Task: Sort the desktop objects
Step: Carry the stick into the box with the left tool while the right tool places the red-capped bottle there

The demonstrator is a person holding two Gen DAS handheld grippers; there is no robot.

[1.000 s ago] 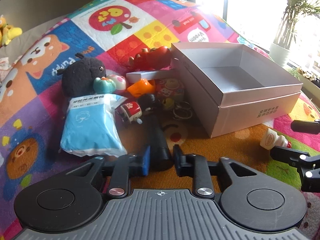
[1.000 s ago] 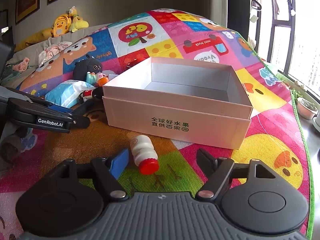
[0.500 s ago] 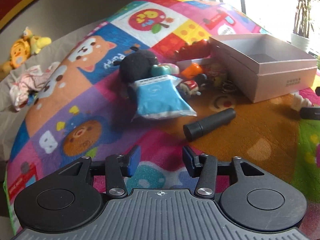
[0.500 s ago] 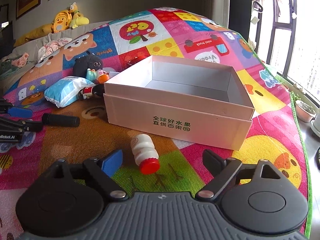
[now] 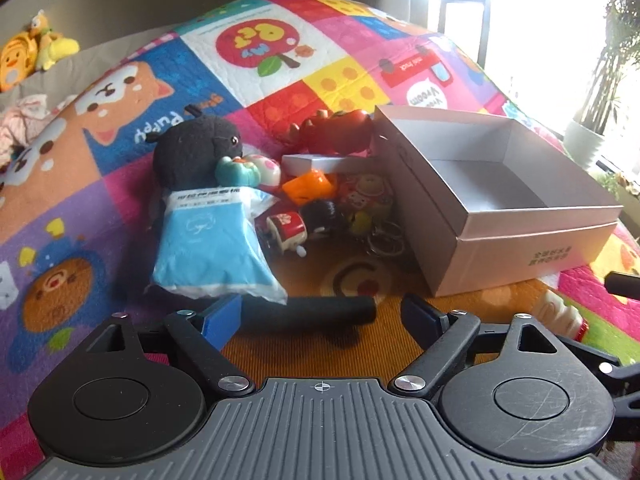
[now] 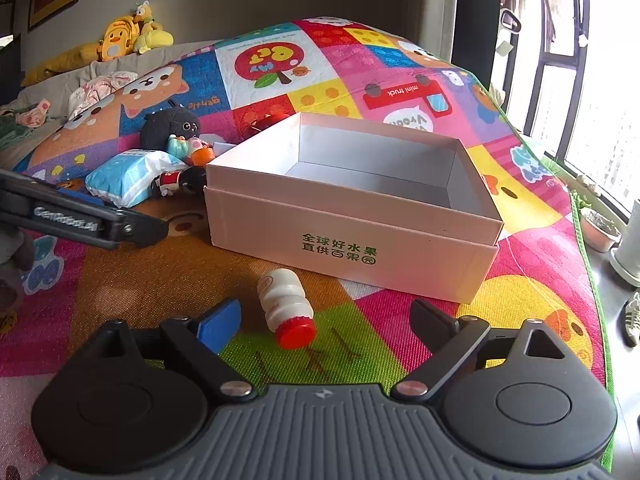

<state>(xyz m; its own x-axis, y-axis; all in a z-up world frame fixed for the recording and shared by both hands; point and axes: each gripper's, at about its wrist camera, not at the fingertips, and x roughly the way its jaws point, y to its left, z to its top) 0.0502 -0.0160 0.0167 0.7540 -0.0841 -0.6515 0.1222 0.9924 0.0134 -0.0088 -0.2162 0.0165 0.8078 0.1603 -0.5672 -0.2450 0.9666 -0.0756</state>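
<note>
A black cylinder lies crosswise on the mat between the open fingers of my left gripper, not gripped. An empty white box stands to the right; it also shows in the right wrist view. My right gripper is open, and a small white bottle with a red cap lies between its fingers. A blue tissue pack, a black plush and several small toys are piled left of the box.
The colourful play mat covers the surface. A red toy and a small white carton lie behind the pile. Key rings lie by the box wall. Yellow plush toys sit far back. A potted plant stands at the right.
My left gripper swung away to the left and came back, now opened wide around the black cylinder, which lies crosswise. My right gripper opened a little wider around the bottle.
</note>
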